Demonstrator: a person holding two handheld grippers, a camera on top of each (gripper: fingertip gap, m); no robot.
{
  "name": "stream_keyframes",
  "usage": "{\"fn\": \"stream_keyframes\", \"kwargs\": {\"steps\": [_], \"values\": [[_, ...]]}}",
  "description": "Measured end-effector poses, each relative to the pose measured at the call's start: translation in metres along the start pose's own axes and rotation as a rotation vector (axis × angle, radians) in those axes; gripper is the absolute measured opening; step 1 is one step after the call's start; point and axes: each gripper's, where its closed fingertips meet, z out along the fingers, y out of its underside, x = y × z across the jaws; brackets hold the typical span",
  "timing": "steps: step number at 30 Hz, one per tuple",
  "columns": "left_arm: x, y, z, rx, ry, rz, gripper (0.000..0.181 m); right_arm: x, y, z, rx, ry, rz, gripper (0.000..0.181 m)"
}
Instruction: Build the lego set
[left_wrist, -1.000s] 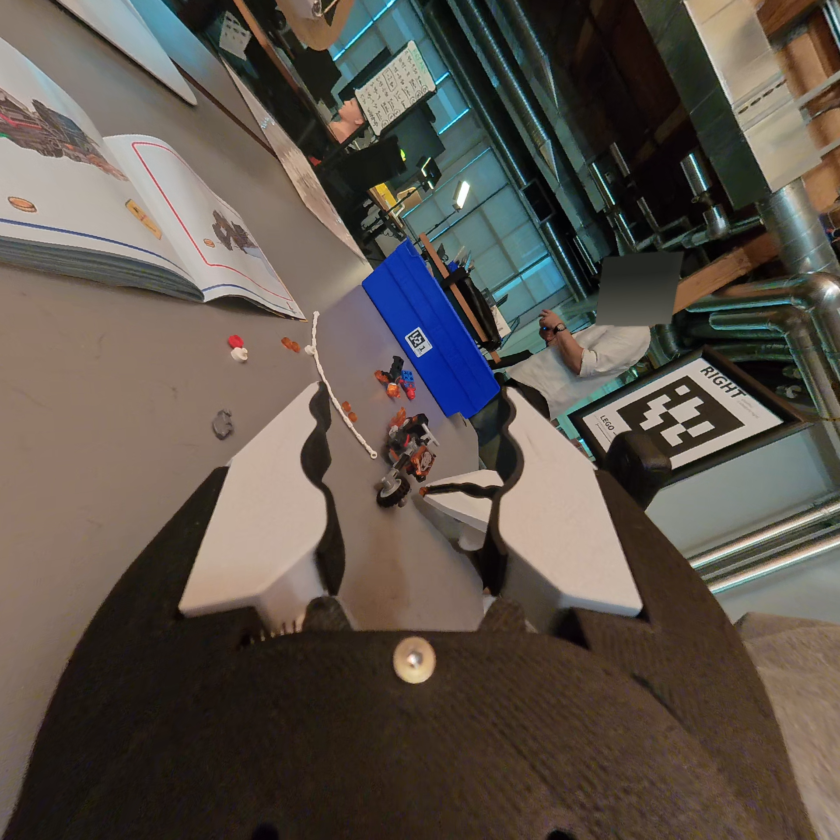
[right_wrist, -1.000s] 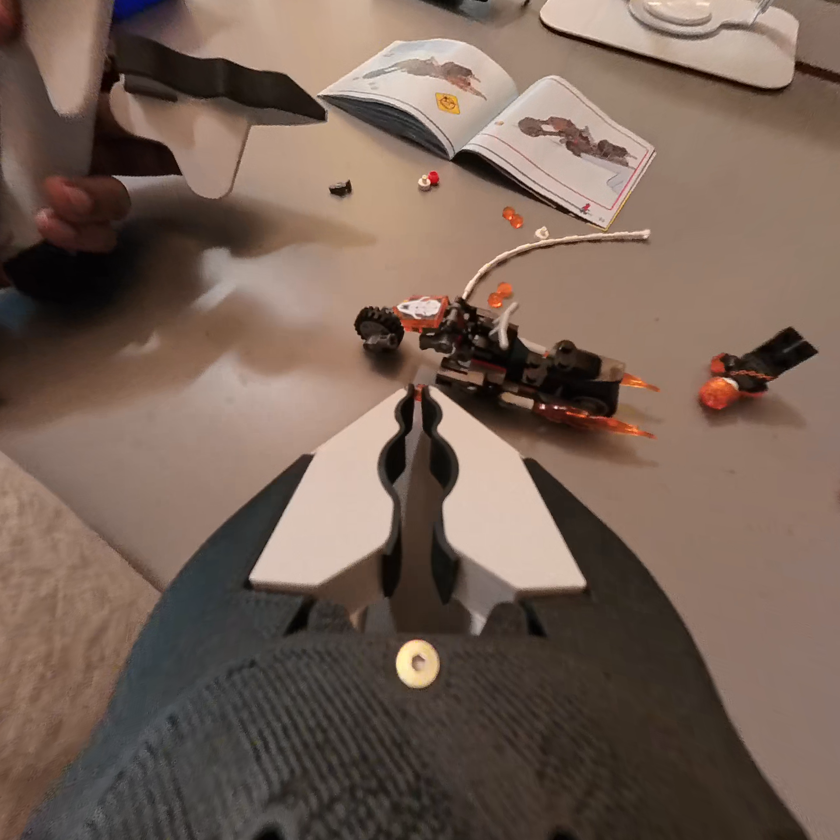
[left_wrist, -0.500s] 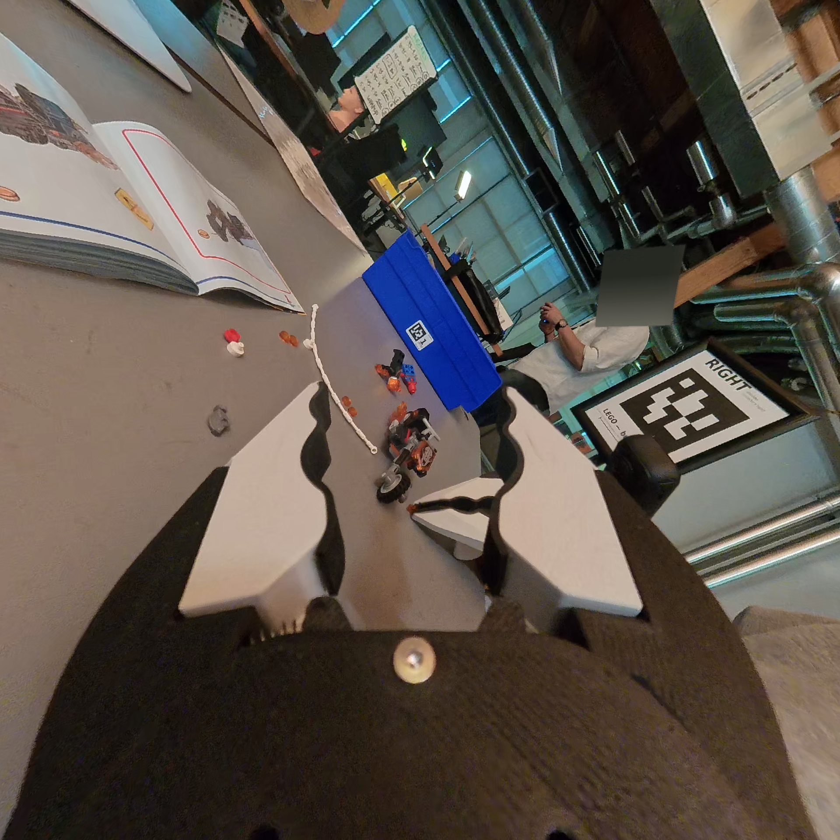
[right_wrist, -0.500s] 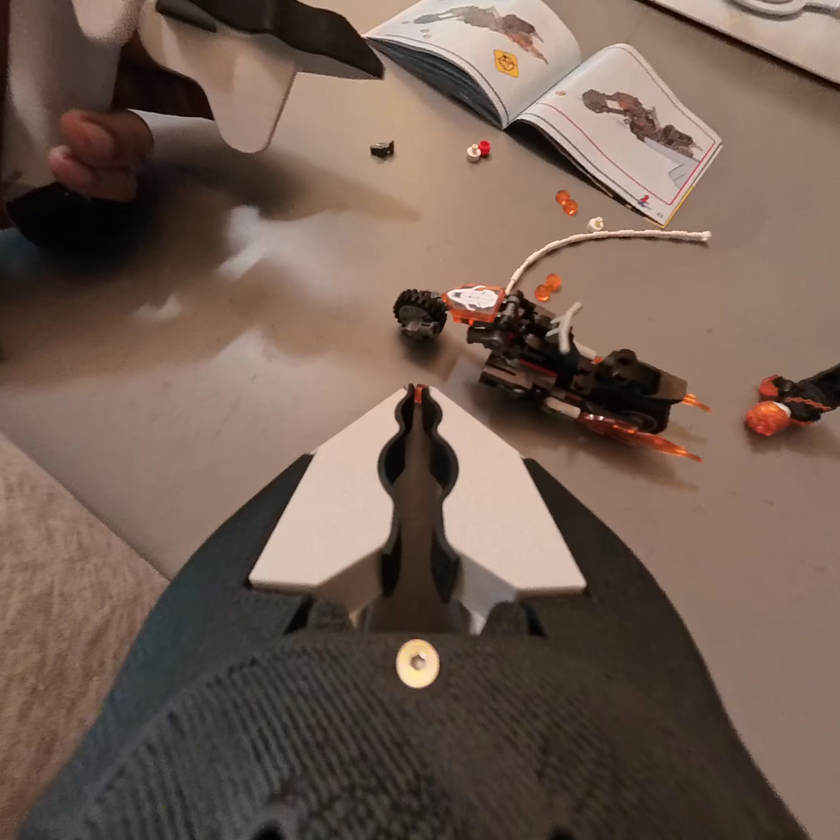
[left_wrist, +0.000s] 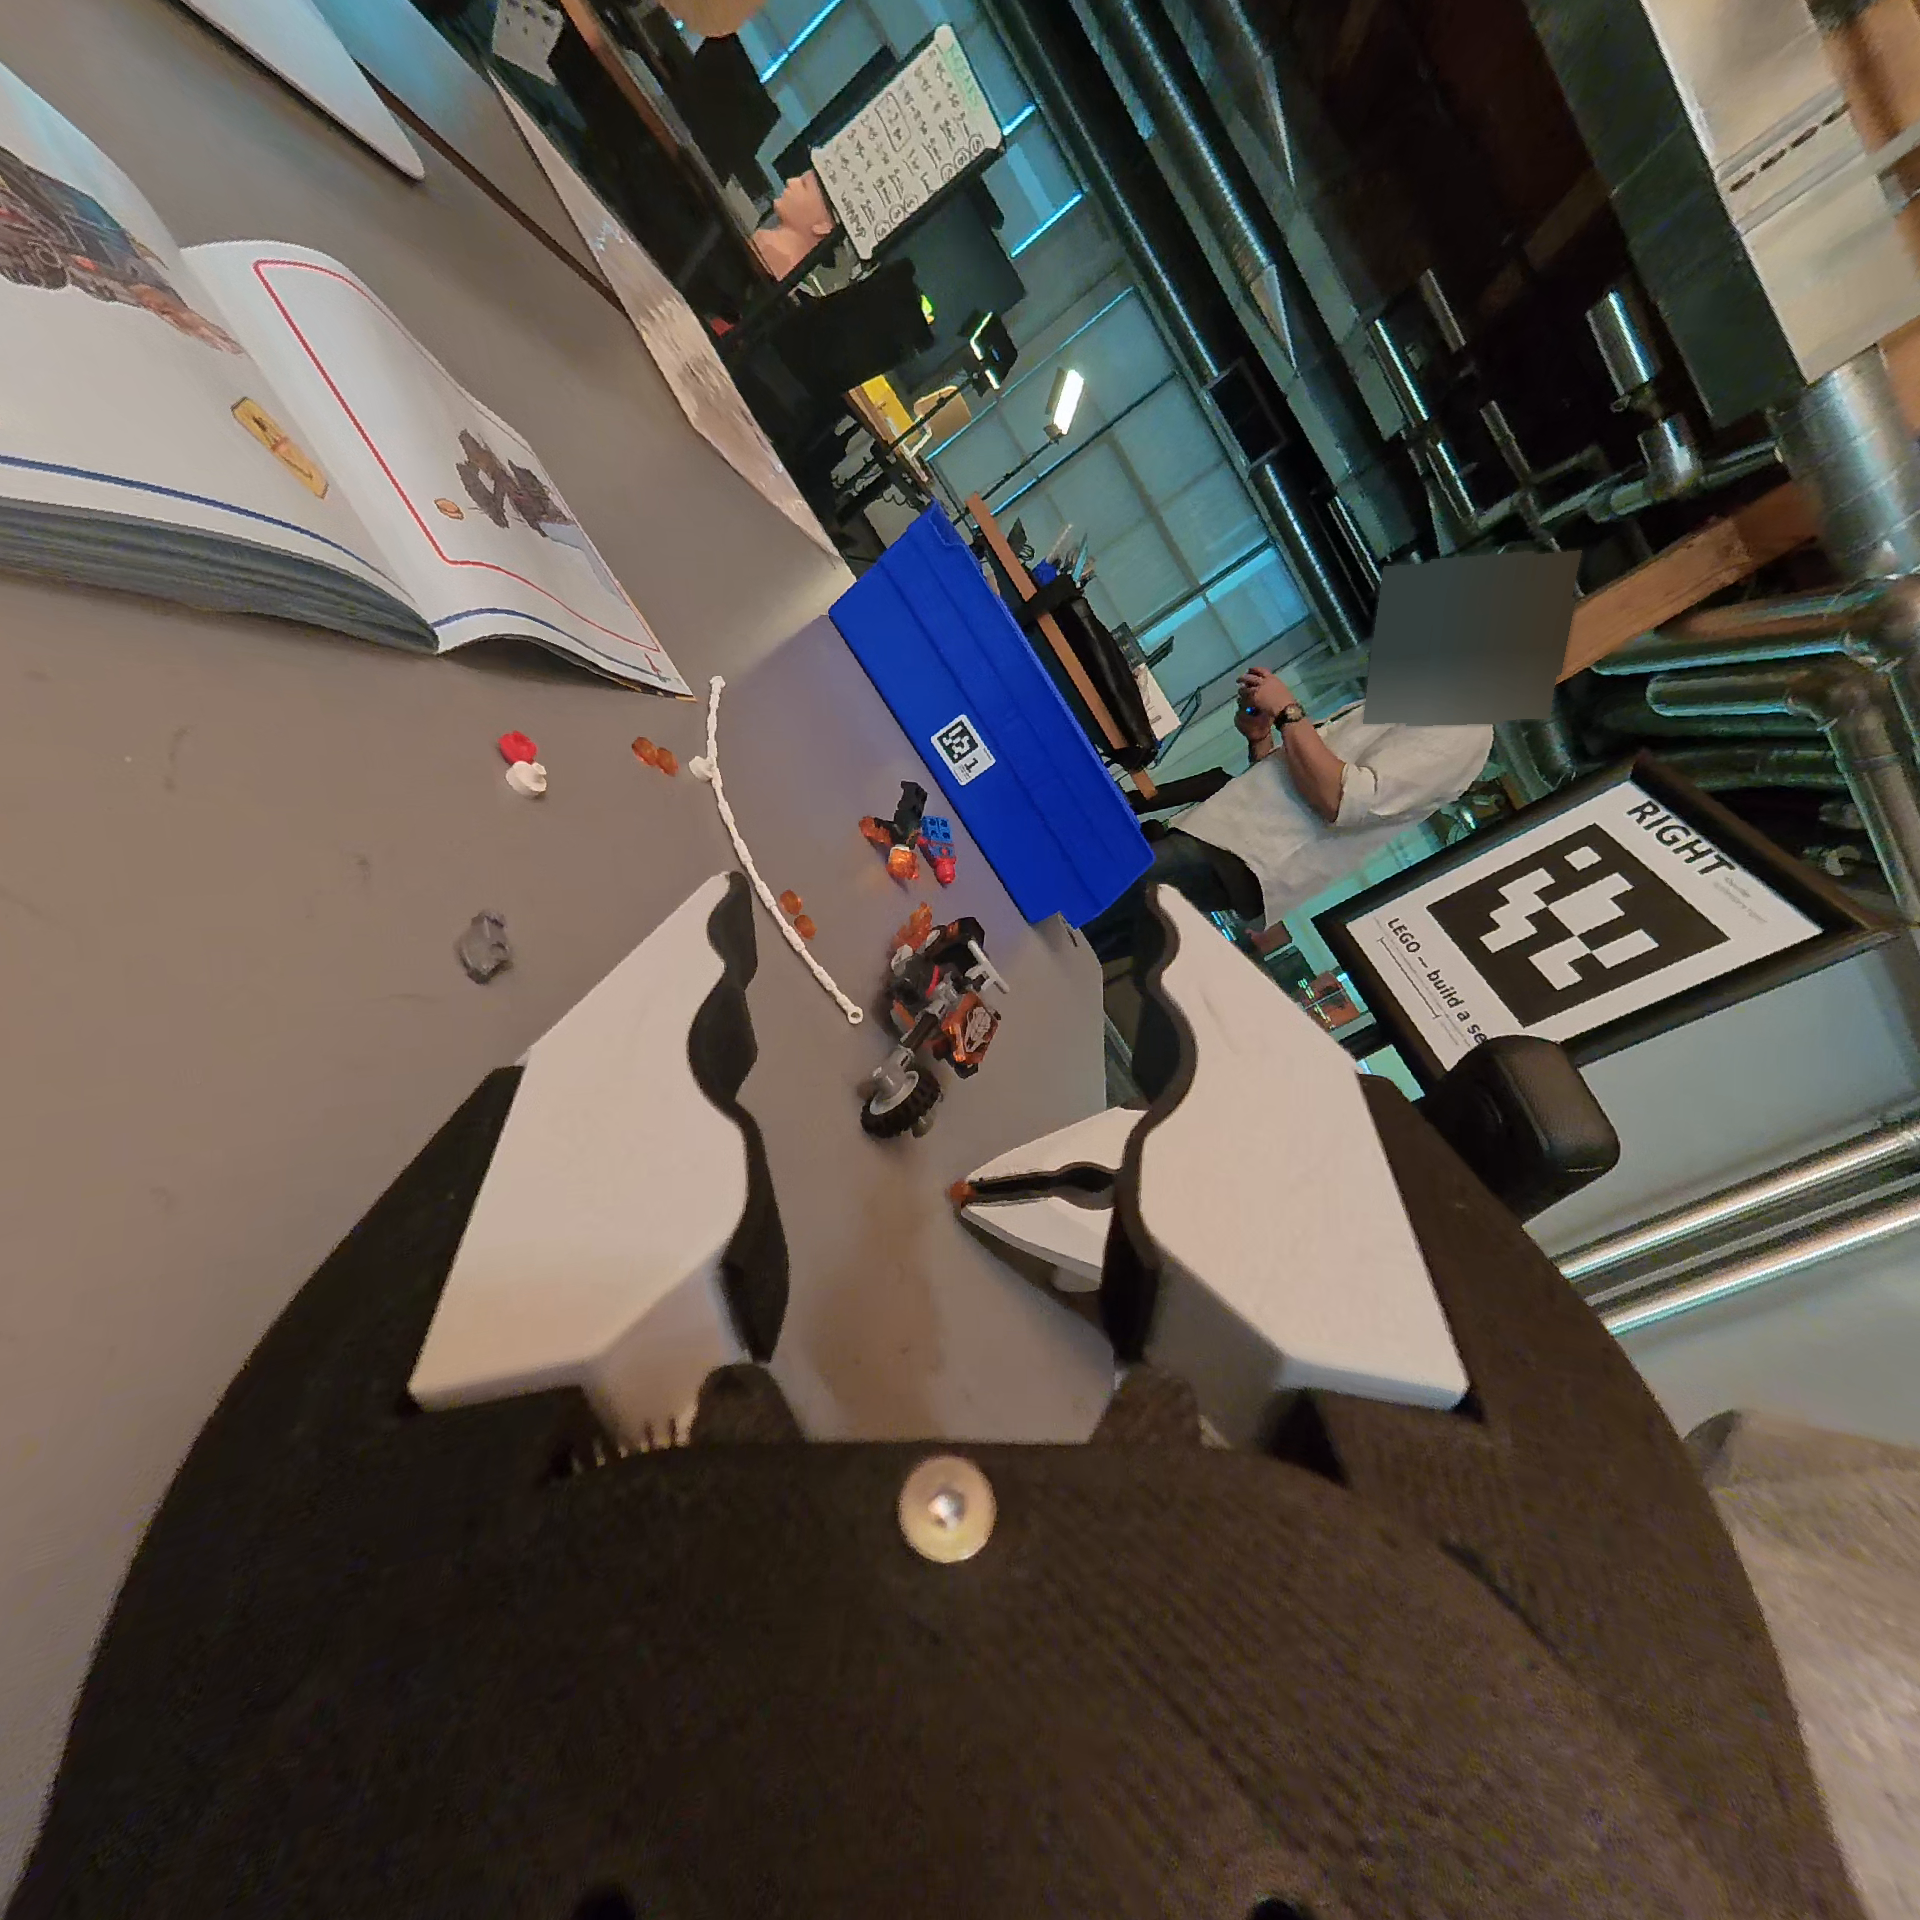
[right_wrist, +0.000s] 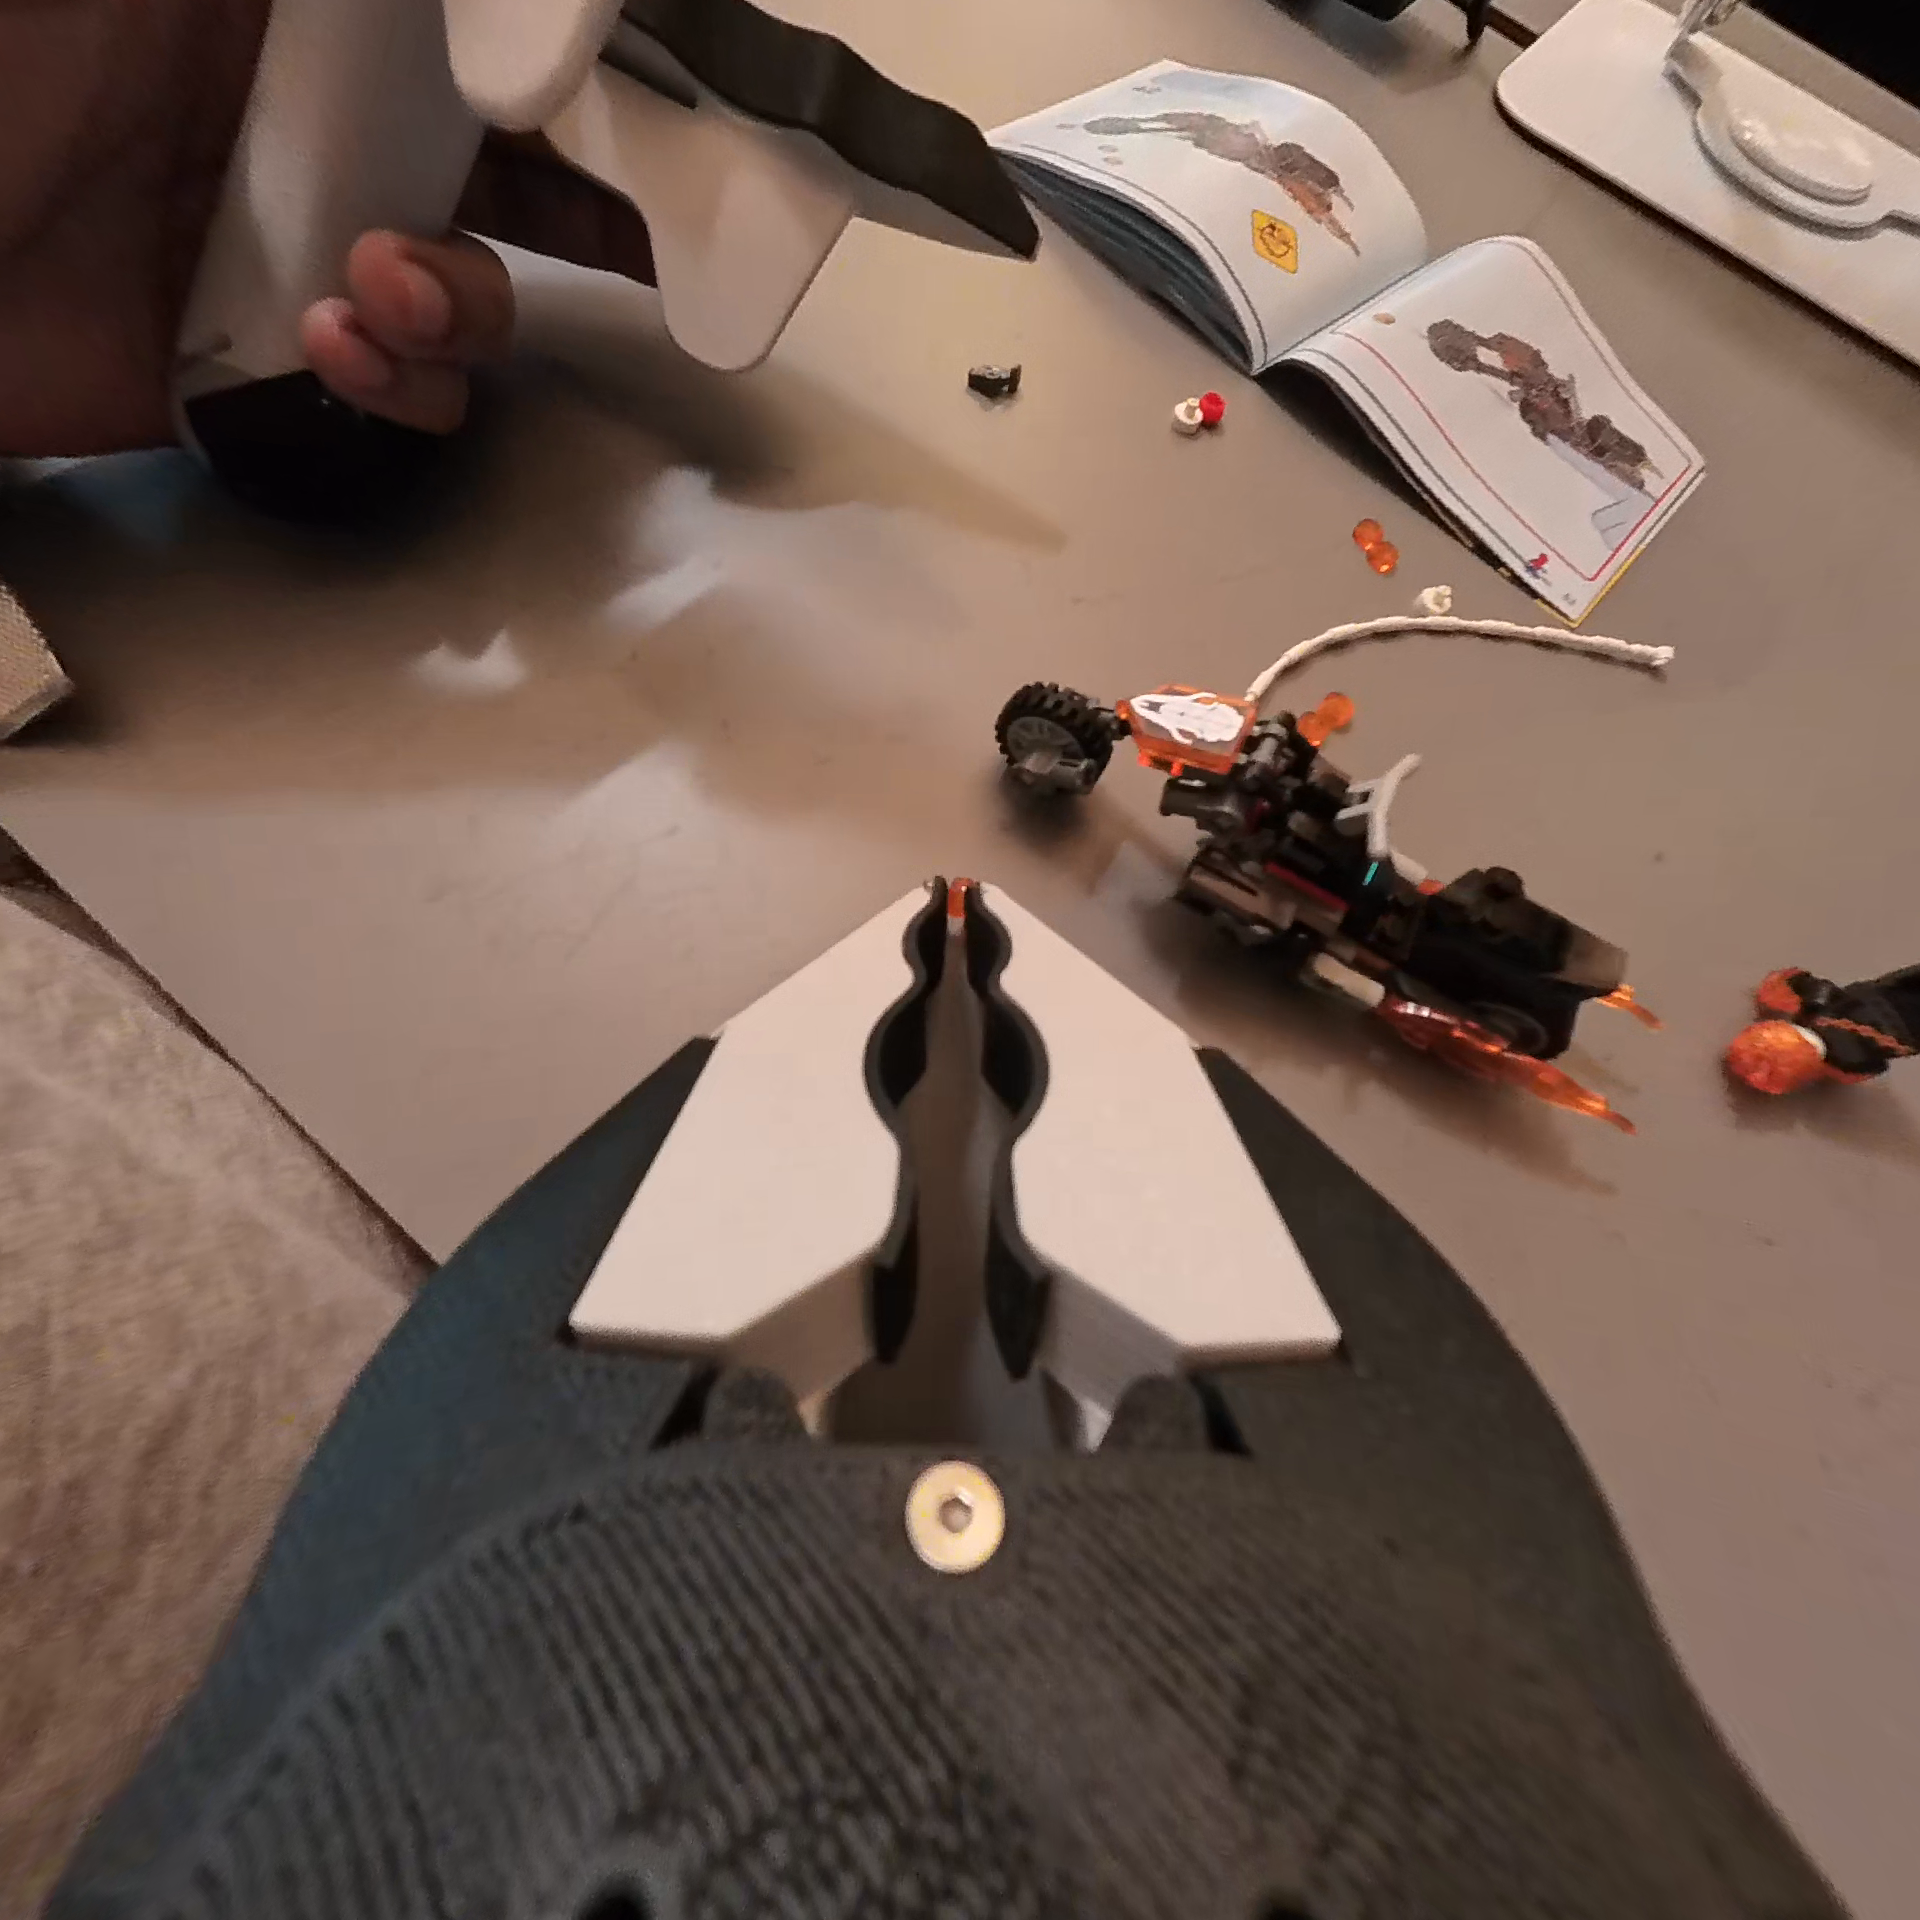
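A black and orange lego motorcycle (right_wrist: 1351, 862) lies on its side on the grey table (right_wrist: 623, 883), to the right of and beyond my right gripper (right_wrist: 954, 909). That gripper is shut on a tiny orange piece (right_wrist: 958, 889) at its fingertips, above the table. In the left wrist view my left gripper (left_wrist: 943, 914) is open and empty above the table, with the motorcycle (left_wrist: 935, 1018) ahead between its fingers. The right gripper (left_wrist: 1039, 1184) shows there too, with the orange piece (left_wrist: 958, 1193).
An open instruction booklet (right_wrist: 1351, 260) lies at the back. A white string (right_wrist: 1455, 629), orange studs (right_wrist: 1374, 545), red and white studs (right_wrist: 1200, 410), a black piece (right_wrist: 994, 379) and a minifigure (right_wrist: 1818, 1039) lie loose. A blue bin (left_wrist: 987, 727) stands beyond. The table edge (right_wrist: 208, 1039) is at the left. The gap from one gripper's tips to the other's is roughly 12 centimeters. From my right tips it is roughly 20 centimeters to the minifigure (right_wrist: 1818, 1039); from my left, 25 centimeters.
My right gripper has drawn back and to the left of the motorcycle, still shut on the orange piece. My left gripper has stayed open and hardly moved.
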Motion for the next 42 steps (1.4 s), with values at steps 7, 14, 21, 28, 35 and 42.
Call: {"fn": "stream_keyframes", "kwargs": {"steps": [7,14,21,28,35,42], "values": [[0.000,0.001,0.001,-0.008,0.008,-0.012,0.072,0.000,0.001,0.001,-0.008,-0.016,0.015,0.001],[0.005,0.010,0.006,-0.053,0.039,-0.017,0.073,0.013,0.000,0.001,-0.004,0.008,0.122,0.001],[0.006,0.021,0.011,-0.114,0.039,-0.007,0.073,0.019,0.006,0.004,-0.043,-0.007,0.209,0.001],[0.006,0.023,0.012,-0.131,0.045,-0.019,0.073,0.026,0.007,0.004,-0.042,-0.089,0.398,0.001],[0.006,0.024,0.012,-0.131,0.049,-0.029,0.073,0.028,0.006,0.004,-0.033,-0.131,0.460,0.000],[0.006,0.024,0.012,-0.135,0.052,-0.034,0.073,0.025,0.007,0.005,-0.046,-0.077,0.366,0.000]]}}
